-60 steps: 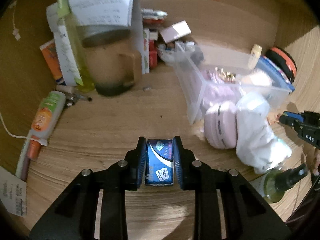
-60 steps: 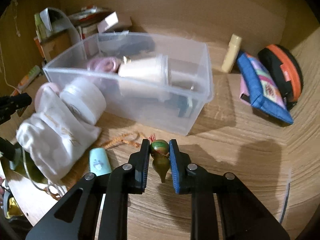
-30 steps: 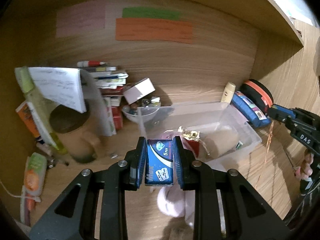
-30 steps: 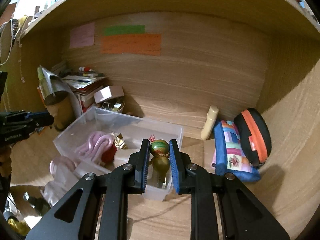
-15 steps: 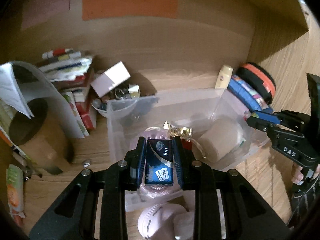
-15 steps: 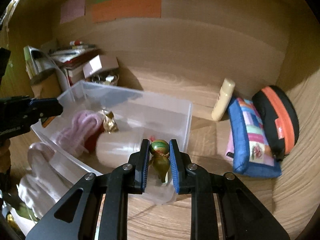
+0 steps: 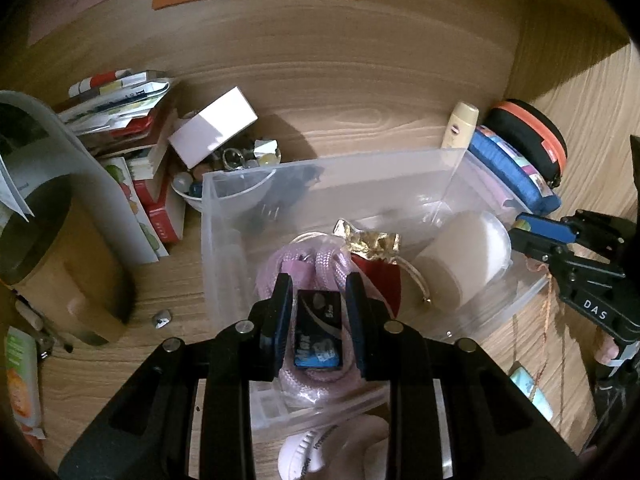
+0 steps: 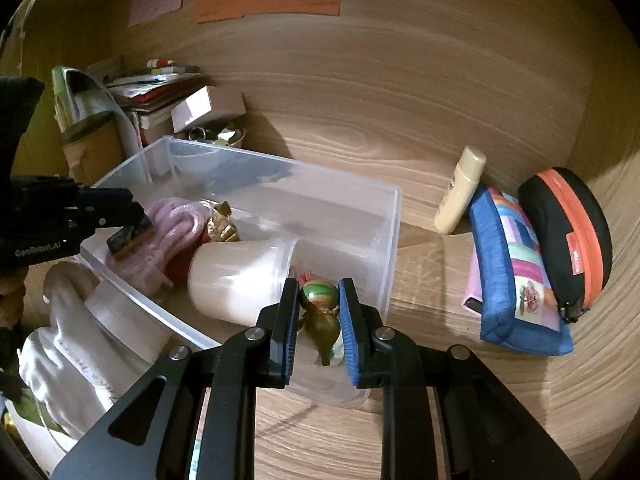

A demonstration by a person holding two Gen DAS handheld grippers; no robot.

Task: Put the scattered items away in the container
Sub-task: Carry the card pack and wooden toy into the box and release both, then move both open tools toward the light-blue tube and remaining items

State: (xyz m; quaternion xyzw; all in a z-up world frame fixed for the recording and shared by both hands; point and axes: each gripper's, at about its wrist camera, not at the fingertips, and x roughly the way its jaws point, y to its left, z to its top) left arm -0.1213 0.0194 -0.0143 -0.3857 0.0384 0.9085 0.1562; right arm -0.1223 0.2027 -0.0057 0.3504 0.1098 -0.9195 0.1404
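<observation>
Grippers over the clear container (image 7: 224, 248), each pinching an item.
The left gripper (image 7: 319, 312) tilts steeply downward above the near end, its pads clamped on a small blue packet (image 7: 318, 332) right over pink cord (image 7: 324, 260) already lying inside. The right gripper (image 8: 319, 322) slants down at the container's other end, jaws narrowly closed on a green gourd charm (image 8: 320, 312) hanging beside a white cup (image 8: 240, 276) lying on its side.

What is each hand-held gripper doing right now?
Left hand-held gripper: shut on the blue packet.
Right hand-held gripper: shut on the gourd charm.
</observation>
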